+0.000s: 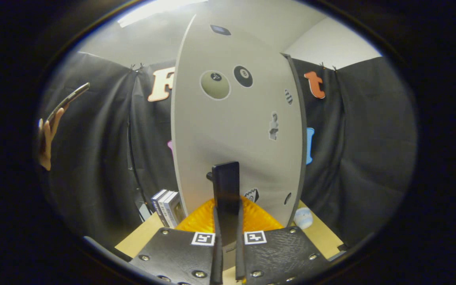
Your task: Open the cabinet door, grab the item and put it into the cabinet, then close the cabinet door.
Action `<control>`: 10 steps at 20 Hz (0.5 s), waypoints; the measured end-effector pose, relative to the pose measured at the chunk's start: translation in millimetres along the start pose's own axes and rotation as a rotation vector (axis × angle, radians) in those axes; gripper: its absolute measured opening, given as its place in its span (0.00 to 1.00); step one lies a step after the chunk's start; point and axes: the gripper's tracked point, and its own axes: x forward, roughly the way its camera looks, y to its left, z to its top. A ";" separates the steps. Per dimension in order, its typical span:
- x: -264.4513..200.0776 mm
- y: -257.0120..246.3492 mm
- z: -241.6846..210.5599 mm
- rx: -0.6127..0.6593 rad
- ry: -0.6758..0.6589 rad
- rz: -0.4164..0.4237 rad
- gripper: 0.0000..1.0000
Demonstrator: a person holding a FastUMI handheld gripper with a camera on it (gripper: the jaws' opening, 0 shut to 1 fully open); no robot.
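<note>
The hand-held gripper [228,233] is closed on the dark upright handle [226,194] of the cabinet door [236,130], one finger pressing each side of it. The pale door stands straight ahead, dotted with stickers, among them a black eight-ball [243,76]. An orange ribbed item [196,221] sits on the wooden counter [141,237] just beyond the fingers, at the door's foot. A few books [166,206] stand left of it, and a small pale ball [303,217] lies to the right. A person's hand [46,138] holds a phone [67,101] far left.
</note>
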 end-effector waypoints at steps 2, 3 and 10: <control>-4.1 -10.2 -0.1 -0.007 0.003 -0.038 0.12; -5.2 -14.7 -0.1 -0.006 0.003 -0.060 0.12; -26.5 -48.2 -1.3 0.065 0.014 -0.228 0.12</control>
